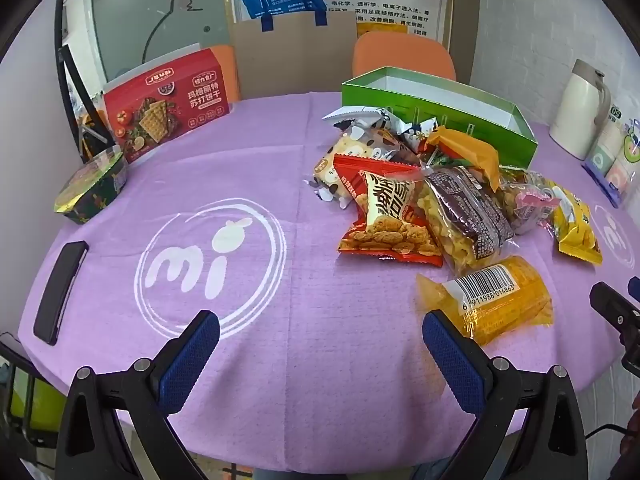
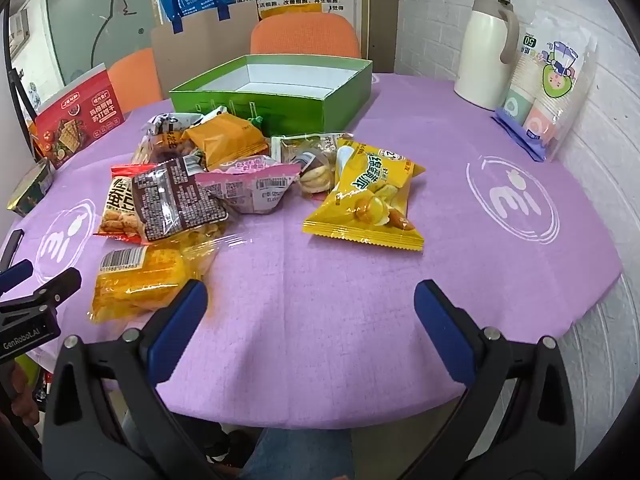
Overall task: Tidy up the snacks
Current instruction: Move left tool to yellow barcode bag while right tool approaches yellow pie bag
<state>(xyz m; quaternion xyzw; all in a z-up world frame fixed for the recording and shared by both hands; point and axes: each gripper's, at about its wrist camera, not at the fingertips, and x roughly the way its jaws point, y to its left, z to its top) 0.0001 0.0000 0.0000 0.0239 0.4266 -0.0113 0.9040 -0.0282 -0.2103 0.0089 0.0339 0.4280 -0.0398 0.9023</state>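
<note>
Snacks still heaped on the desk, green box empty: sorting has not begun.

The snack pile [image 2: 224,184] lies in front of the open green box [image 2: 280,100], touching its near wall; an orange-wrapped pack [image 2: 140,280] sits nearest. Left gripper [image 1: 320,344] and right gripper [image 2: 312,312] hover at the desk's [image 2: 400,280] near edge, fingers wide, empty. Likely next: close on the nearest pack and carry it over into the box.

One open green cardboard box [image 2: 280,108] sits far ahead of the tongs. At least eight crinkly plastic snack packets [image 2: 188,196] are heaped just ahead, the exact number unclear. Two orange chairs [image 2: 306,36] stand beyond. One red cracker box [image 1: 166,102], one cream jug [image 2: 486,52], one round foil-lidded tub [image 1: 92,188].
</note>
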